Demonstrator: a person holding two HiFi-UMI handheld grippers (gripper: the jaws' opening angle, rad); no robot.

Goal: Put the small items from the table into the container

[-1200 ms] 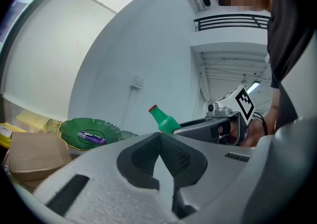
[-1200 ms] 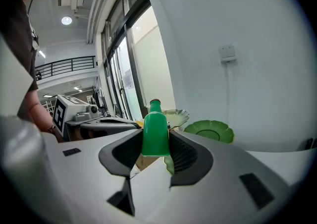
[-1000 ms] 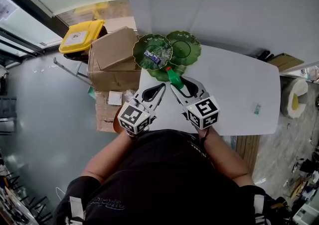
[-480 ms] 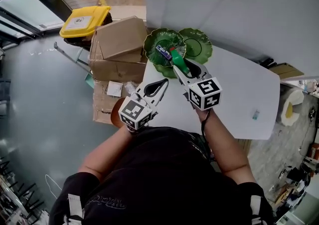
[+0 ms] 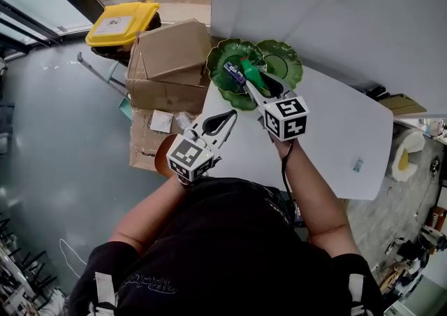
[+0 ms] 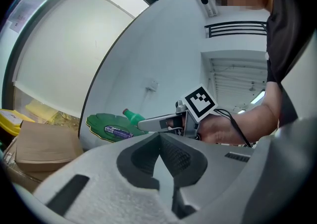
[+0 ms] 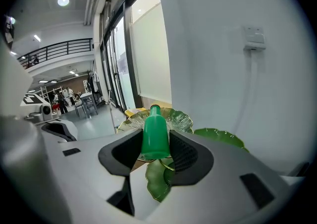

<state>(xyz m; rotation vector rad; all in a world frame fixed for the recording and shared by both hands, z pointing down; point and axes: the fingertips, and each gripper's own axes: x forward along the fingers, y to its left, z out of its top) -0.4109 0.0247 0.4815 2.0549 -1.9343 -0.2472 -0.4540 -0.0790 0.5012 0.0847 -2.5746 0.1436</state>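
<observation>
My right gripper is shut on a small green bottle, which sticks out past the fingertips. It hangs over the left one of the green leaf-shaped dishes at the far corner of the white table. In that dish lies a purple-blue packet. From the right gripper view, the bottle sits between the pads above the dish. Over the table's left edge my left gripper is shut and empty. From its own view, the left gripper looks toward the dish and the bottle.
Two more green dishes lie beside the first. A small pale item rests near the table's right edge. Cardboard boxes and a yellow bin stand on the floor left of the table.
My right gripper has carried the green bottle forward from the table's middle to above the left dish. The left gripper has shifted slightly forward, still shut.
</observation>
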